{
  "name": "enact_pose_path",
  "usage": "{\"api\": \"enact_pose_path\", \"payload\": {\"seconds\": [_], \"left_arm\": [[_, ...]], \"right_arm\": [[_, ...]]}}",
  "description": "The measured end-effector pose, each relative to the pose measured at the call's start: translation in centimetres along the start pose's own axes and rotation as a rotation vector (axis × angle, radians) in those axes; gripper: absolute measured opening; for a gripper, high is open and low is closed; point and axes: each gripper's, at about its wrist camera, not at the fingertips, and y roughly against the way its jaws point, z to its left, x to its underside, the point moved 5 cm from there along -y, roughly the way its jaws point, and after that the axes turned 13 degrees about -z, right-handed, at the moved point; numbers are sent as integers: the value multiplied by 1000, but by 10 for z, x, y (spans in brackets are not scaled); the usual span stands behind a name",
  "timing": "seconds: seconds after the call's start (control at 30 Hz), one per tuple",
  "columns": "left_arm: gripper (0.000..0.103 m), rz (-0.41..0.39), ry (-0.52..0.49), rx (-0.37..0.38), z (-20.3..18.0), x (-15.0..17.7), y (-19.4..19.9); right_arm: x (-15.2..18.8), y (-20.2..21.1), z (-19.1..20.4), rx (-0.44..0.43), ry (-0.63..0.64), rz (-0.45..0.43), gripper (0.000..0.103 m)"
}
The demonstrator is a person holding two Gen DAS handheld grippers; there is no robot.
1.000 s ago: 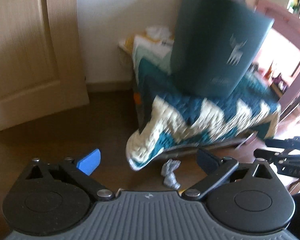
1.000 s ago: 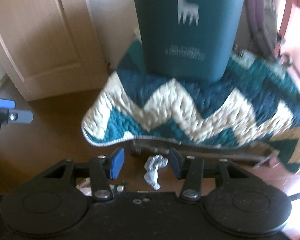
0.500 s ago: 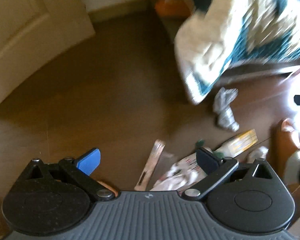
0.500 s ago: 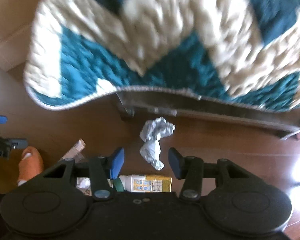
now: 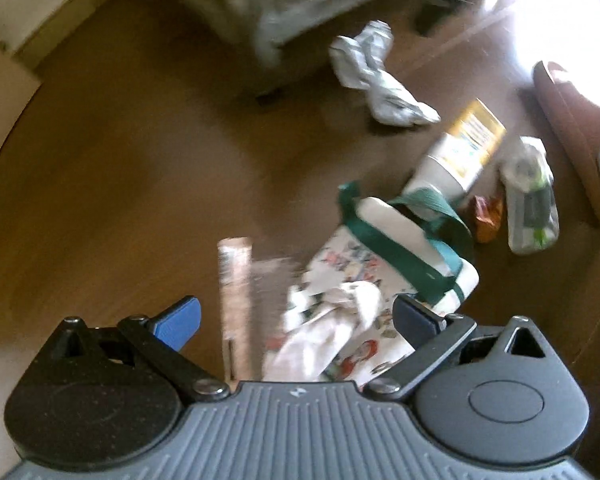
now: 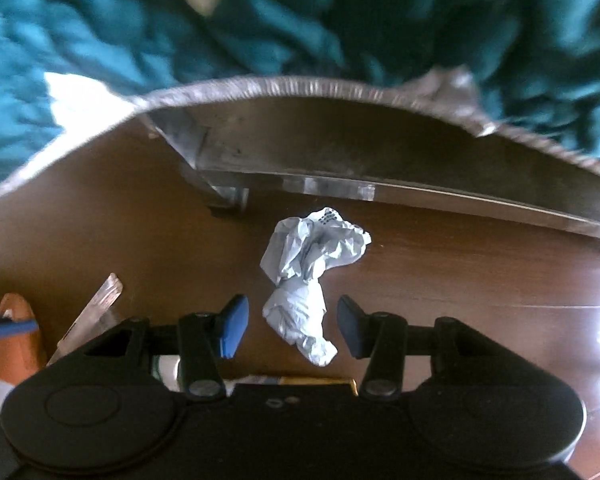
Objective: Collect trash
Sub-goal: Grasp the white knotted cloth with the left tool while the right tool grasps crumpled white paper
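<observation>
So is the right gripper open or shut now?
Open: right gripper fingers stand apart, either side of the crumpled paper, not touching it.

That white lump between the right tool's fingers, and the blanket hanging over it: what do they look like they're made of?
The white lump looks like crumpled paper: matte, with sharp creases and some small dark print. It could be thin wrapper. The blanket looks like soft quilted fabric in teal and cream, puckered, with a stitched pale edge. Blur hides its weave.

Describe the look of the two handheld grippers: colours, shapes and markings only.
The left gripper has a grey ribbed body with a small pale logo, flanked by two round black discs. Black linkage arms with silver rivets carry its jaws, whose pads are blue. The right gripper has the same layout, but its body is plain black, again with blue-padded jaws. No cables or sleeves show.
</observation>
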Motion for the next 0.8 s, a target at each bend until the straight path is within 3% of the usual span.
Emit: {"api": "enact_pose_path", "payload": {"seconds": [0.2, 0.37, 0.8], "left_arm": [[97, -32, -131, 18, -27, 20, -20], [76, -7, -155, 22, -26, 30, -34], [76, -2, -230, 63, -43, 30, -52]], "right_arm": [[6, -38, -1, 5, 12, 31, 49], [16, -56, 0, -6, 21, 56, 49], [35, -92, 3, 22, 70, 125, 49]]}}
